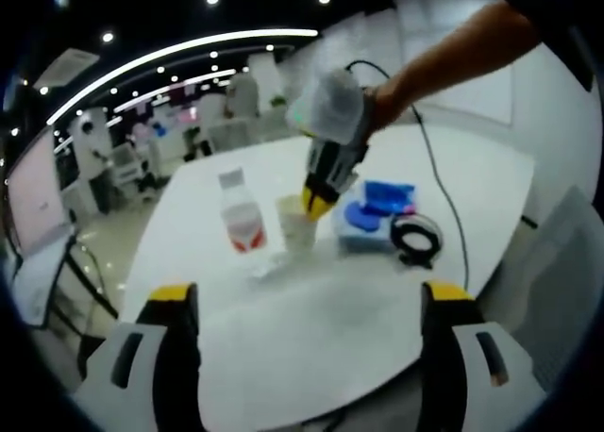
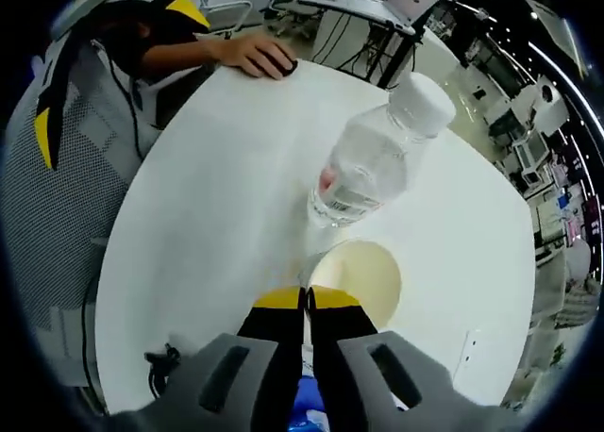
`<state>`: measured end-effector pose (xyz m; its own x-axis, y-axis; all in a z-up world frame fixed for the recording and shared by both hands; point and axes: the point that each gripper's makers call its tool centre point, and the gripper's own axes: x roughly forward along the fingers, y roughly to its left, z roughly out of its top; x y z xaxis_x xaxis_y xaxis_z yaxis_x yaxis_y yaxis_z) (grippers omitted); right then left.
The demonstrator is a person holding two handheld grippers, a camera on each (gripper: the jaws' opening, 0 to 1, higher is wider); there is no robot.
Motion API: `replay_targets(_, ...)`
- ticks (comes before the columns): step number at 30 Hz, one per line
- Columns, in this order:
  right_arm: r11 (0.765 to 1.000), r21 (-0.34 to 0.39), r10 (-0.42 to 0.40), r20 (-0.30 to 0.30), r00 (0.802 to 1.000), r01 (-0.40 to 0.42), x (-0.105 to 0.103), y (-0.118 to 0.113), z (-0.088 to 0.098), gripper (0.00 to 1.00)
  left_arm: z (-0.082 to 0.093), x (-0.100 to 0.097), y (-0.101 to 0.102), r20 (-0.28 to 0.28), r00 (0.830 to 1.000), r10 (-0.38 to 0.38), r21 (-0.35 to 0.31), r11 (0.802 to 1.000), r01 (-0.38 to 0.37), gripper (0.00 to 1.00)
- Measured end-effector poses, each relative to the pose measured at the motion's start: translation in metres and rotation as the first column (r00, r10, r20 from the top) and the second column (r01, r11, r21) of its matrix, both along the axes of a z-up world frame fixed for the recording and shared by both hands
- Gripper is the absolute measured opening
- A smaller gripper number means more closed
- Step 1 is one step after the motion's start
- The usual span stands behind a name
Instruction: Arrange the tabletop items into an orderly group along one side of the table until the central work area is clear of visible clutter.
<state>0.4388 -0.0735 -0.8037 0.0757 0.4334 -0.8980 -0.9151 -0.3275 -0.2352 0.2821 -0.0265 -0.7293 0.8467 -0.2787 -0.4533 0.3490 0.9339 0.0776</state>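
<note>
Your right gripper (image 1: 319, 204) is pinching the near rim of the paper cup (image 1: 295, 223), its jaws clenched together on the cup's wall, while your left gripper (image 1: 307, 305) is hanging back from the cup with its jaws spread wide and holding nothing. The water bottle (image 1: 242, 217) is standing just beside the cup on the white table (image 1: 311, 338). On the cup's other side, blue items (image 1: 377, 204) and a coiled black cable (image 1: 415, 236) are lying.

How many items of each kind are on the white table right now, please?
Water bottle: 1
Paper cup: 1
Blue items, stacked by the cup: 1 pile, kind unclear
Black cable coil: 1
Total: 4
</note>
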Motion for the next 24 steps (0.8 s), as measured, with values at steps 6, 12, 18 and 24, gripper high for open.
replay_targets(6, 1.000, -0.002, 0.000, 0.002, 1.000, 0.000, 0.003, 0.004, -0.003, 0.03, 0.001, 0.001, 0.001, 0.003, 1.000, 0.006, -0.003, 1.000, -0.006, 0.93)
replay_targets(12, 1.000, 0.024, -0.005, 0.001, 1.000, 0.005, 0.002, 0.011, -0.004, 0.02, 0.001, 0.002, 0.001, 0.005, 1.000, 0.010, -0.006, 1.000, -0.010, 0.93)
replay_targets(18, 0.999, 0.036, -0.014, -0.002, 1.000, 0.014, 0.002, 0.016, -0.004, 0.06, 0.000, 0.003, 0.002, 0.005, 1.000, 0.011, -0.007, 1.000, -0.011, 0.93)
replay_targets(24, 0.998, 0.063, -0.026, 0.016, 1.000, 0.025, 0.004, 0.021, 0.000, 0.13, 0.000, 0.003, 0.003, 0.004, 1.000, 0.011, -0.003, 1.000, -0.011, 0.93)
